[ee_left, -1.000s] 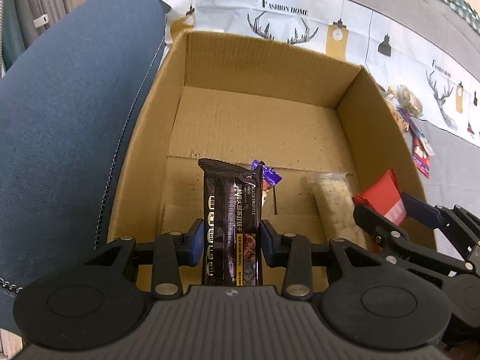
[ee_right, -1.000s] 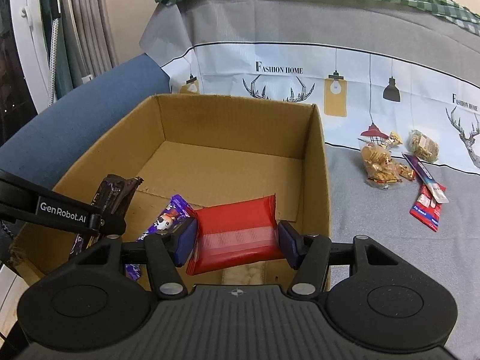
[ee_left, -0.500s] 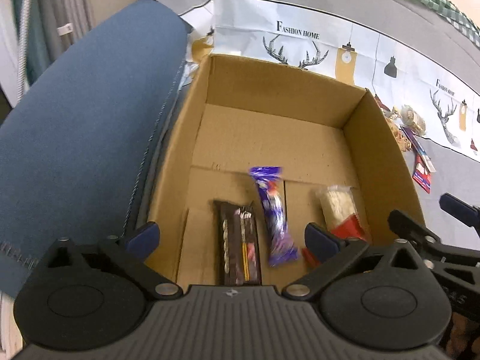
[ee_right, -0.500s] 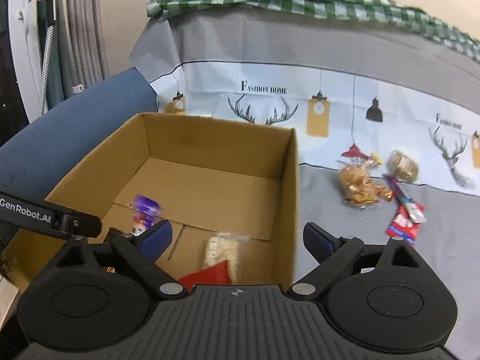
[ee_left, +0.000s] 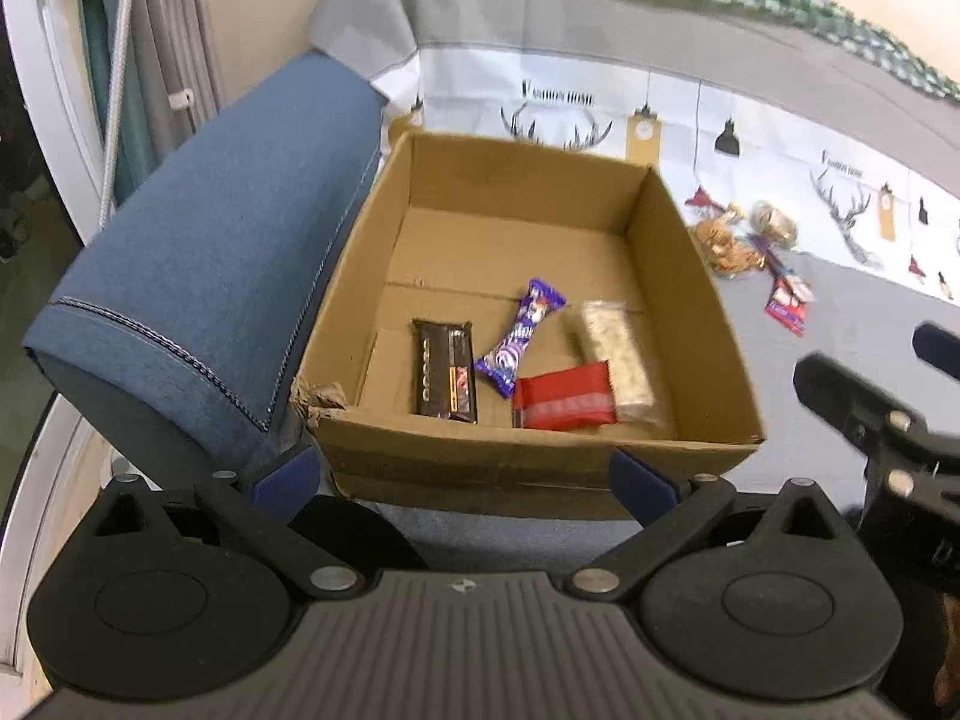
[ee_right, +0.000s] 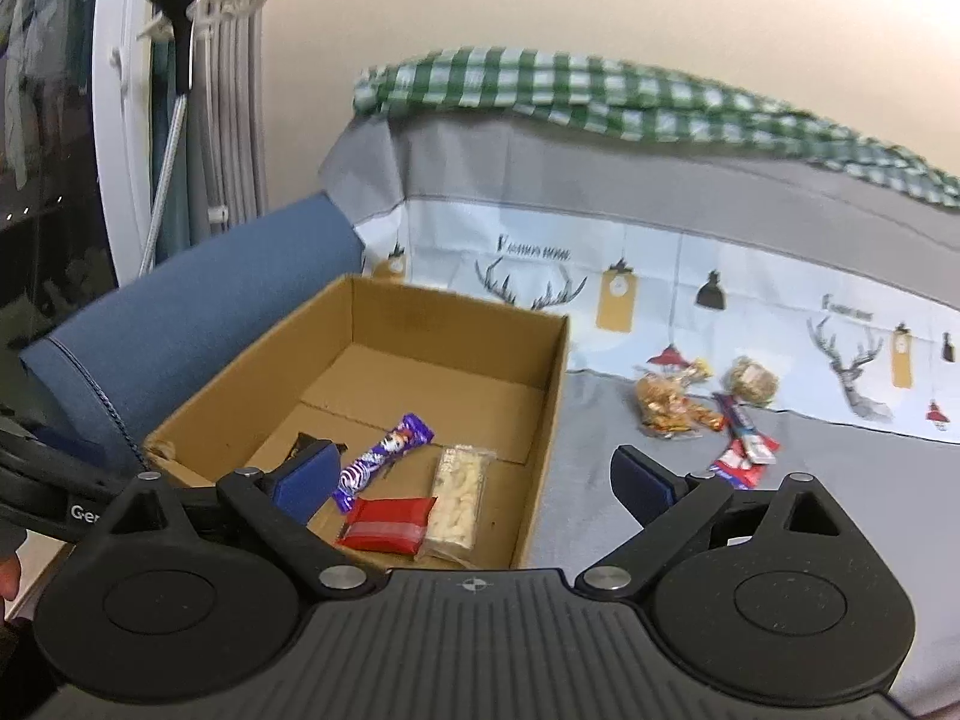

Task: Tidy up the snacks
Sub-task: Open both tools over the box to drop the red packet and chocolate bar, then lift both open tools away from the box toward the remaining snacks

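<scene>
open brown cardboard box (ee_left: 528,456) against blue fabric armrest (ee_left: 198,276); inside, near front wall: dark brown wrapped bar (ee_left: 445,372), purple twisted-end candy wrapper (ee_left: 521,336), flat red foil packet (ee_left: 564,403), clear pack of pale crackers (ee_left: 618,360), red packet overlapping the cracker pack's edge.

loose snacks on grey cloth to the right of box, well apart from it: golden crinkled bag (ee_right: 669,405), round tan bundle (ee_right: 753,381), thin purple stick pack (ee_right: 737,414), small red-and-white sachet (ee_right: 741,459). stick pack's long axis slanting toward the sachet.

right gripper (ee_right: 474,480) nearer that cluster, ahead and right of its fingers; jaws wide and opening a touch more, nothing between them. pitched gently down, over box's near right corner.

left gripper (ee_left: 468,477) fully spread, empty, tilted steeply down at box front, farther from the cluster.

likely next: right hand out to the sachet or stick pack.
</scene>
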### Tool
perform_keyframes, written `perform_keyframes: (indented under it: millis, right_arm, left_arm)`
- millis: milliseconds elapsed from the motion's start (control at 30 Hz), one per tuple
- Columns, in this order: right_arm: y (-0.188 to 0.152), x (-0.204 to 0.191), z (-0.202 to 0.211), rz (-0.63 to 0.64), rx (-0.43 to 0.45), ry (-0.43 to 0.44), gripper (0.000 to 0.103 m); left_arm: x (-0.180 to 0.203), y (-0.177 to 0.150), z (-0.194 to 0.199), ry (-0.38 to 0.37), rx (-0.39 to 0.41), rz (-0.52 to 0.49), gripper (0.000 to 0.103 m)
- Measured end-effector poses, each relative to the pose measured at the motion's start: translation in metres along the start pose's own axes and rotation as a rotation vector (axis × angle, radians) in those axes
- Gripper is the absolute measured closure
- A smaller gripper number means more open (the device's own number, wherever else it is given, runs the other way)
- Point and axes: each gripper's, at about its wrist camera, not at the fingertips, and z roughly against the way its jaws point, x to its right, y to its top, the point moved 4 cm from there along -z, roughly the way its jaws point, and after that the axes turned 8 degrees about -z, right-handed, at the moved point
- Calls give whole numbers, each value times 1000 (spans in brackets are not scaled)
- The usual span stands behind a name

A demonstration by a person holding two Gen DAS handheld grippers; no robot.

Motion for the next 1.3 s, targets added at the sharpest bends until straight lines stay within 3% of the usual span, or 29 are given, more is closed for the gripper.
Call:
perform_keyframes:
  millis: [233,667,1300]
  right_arm:
    - [-14,-2,40,-30,11,35,5]
    - [-14,5,105,-44,149,39,5]
    - [-16,9,123,-67,186,32,4]
  left_arm:
    - [11,-5,33,-1,54,-4,0]
    - [27,-18,89,7,165,-13,0]
    - [32,-20,100,7,178,-25,0]
